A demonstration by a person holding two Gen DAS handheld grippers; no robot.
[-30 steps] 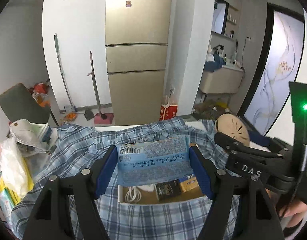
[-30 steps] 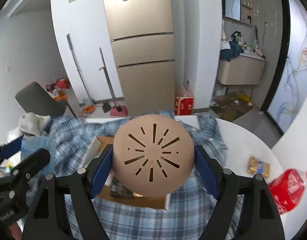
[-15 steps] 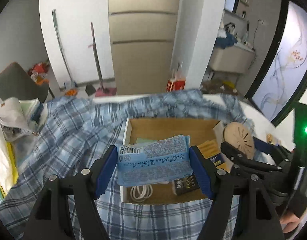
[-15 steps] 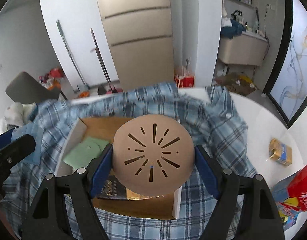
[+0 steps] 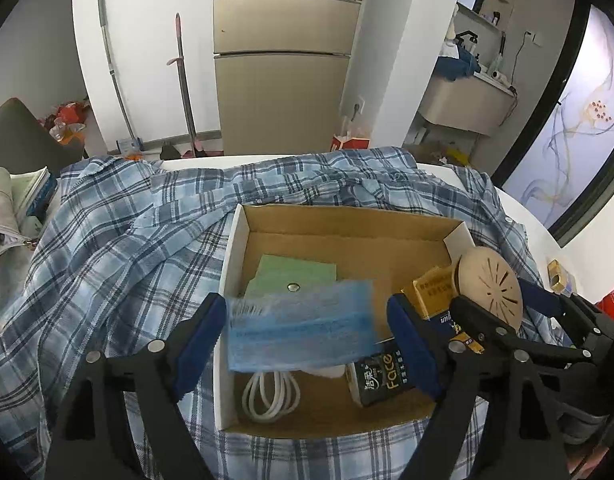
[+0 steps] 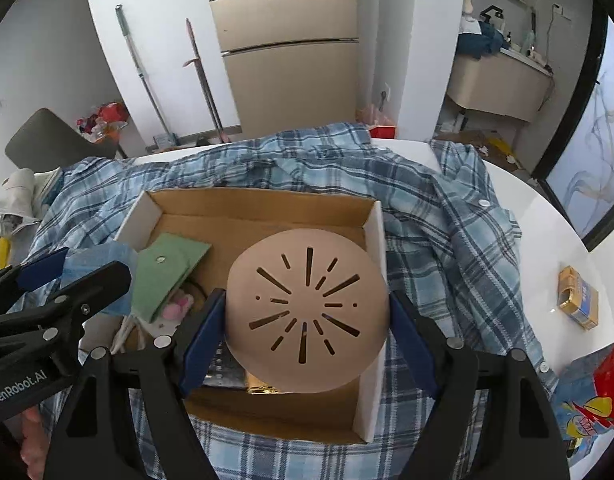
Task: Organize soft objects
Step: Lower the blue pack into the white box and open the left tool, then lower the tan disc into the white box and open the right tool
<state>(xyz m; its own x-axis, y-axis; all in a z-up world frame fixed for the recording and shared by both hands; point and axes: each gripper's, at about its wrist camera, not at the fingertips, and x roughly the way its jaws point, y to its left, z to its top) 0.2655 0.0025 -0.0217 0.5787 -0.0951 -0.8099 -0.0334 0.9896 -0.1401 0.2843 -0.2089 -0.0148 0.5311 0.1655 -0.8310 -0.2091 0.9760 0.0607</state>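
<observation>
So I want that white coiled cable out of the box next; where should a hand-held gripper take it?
Grip the white cable across the bunched strands at the near end of its coil, coming straight down from above. It lies flat on the cardboard box floor near the front wall, its far end under the blue pack.

A blurred light-blue soft packet [image 5: 301, 326] sits low in the middle of the left wrist frame, spread flat and wide over the near part of the open cardboard box [image 5: 349, 228]. A round tan pad [image 6: 307, 312] with dark slits radiating from its middle fills the centre of the right wrist frame, facing the camera above the box's right side. Inside the box, left of centre, lies a flat green pouch [image 5: 293, 278] with a metal snap.
</observation>
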